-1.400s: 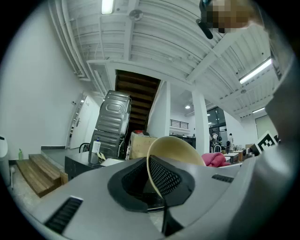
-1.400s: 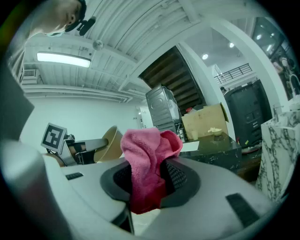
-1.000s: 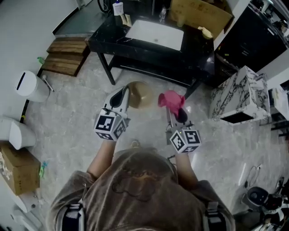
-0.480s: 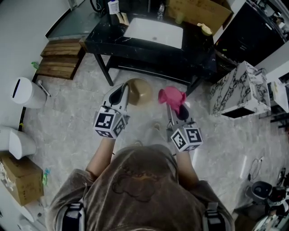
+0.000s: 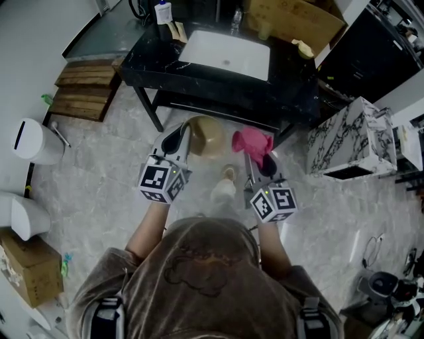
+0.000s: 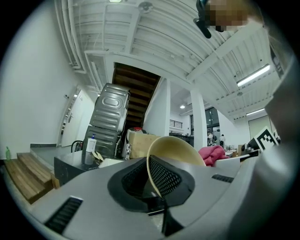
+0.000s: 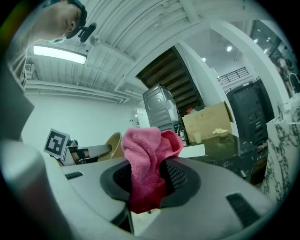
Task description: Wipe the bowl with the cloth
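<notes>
I hold a tan bowl (image 5: 205,138) by its rim in my left gripper (image 5: 184,141), which is shut on it; the bowl (image 6: 173,152) stands on edge between the jaws in the left gripper view. My right gripper (image 5: 255,159) is shut on a bunched pink cloth (image 5: 252,144), which sticks up out of the jaws (image 7: 149,164). Bowl and cloth hang side by side in the air, a small gap apart, just in front of the black counter (image 5: 159,63). The bowl (image 7: 112,144) also shows in the right gripper view, left of the cloth.
The black counter holds a white sink (image 5: 225,53), a soap bottle (image 5: 161,11) and a cardboard box (image 5: 298,23). A marble-patterned cabinet (image 5: 351,139) stands at right, wooden steps (image 5: 83,93) and a white bin (image 5: 30,139) at left. My shoe (image 5: 224,189) shows on the floor below.
The person has stepped toward the counter; a foot has come into view below the grippers. Both grippers keep their holds and their spacing.
</notes>
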`<state>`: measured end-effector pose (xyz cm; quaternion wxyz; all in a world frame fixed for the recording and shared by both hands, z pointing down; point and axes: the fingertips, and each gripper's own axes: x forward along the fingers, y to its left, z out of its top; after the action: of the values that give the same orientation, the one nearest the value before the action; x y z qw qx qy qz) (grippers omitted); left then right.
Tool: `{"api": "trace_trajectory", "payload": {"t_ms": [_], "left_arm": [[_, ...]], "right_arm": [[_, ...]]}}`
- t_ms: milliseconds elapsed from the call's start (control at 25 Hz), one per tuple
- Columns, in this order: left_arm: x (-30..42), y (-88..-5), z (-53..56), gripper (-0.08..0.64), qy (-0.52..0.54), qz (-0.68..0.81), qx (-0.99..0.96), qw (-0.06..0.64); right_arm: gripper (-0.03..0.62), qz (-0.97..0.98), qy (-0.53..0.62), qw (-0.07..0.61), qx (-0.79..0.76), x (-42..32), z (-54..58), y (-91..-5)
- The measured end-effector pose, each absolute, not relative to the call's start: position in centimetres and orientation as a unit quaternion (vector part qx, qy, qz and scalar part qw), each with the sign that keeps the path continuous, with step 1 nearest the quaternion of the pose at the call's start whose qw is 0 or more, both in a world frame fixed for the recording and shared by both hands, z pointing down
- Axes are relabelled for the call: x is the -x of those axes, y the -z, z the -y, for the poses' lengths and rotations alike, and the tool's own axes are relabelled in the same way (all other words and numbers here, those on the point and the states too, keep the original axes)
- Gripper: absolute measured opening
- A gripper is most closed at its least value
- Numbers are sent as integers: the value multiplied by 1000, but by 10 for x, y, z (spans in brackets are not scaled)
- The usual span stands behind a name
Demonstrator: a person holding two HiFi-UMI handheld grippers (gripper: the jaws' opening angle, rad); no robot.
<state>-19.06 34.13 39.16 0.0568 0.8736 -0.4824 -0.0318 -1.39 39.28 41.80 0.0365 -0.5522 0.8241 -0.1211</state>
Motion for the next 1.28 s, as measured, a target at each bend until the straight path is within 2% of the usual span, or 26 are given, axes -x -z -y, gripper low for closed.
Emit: {"api": "trace_trajectory", "payload": {"t_ms": [720, 1280], "left_arm": [[147, -384, -174, 20, 20, 494, -867, 62], [78, -372, -10, 20, 20, 512, -857, 60]], "right_arm": [[115, -835, 137, 44, 531, -34, -213, -416], [115, -845, 141, 60, 511, -119, -53, -401]]}}
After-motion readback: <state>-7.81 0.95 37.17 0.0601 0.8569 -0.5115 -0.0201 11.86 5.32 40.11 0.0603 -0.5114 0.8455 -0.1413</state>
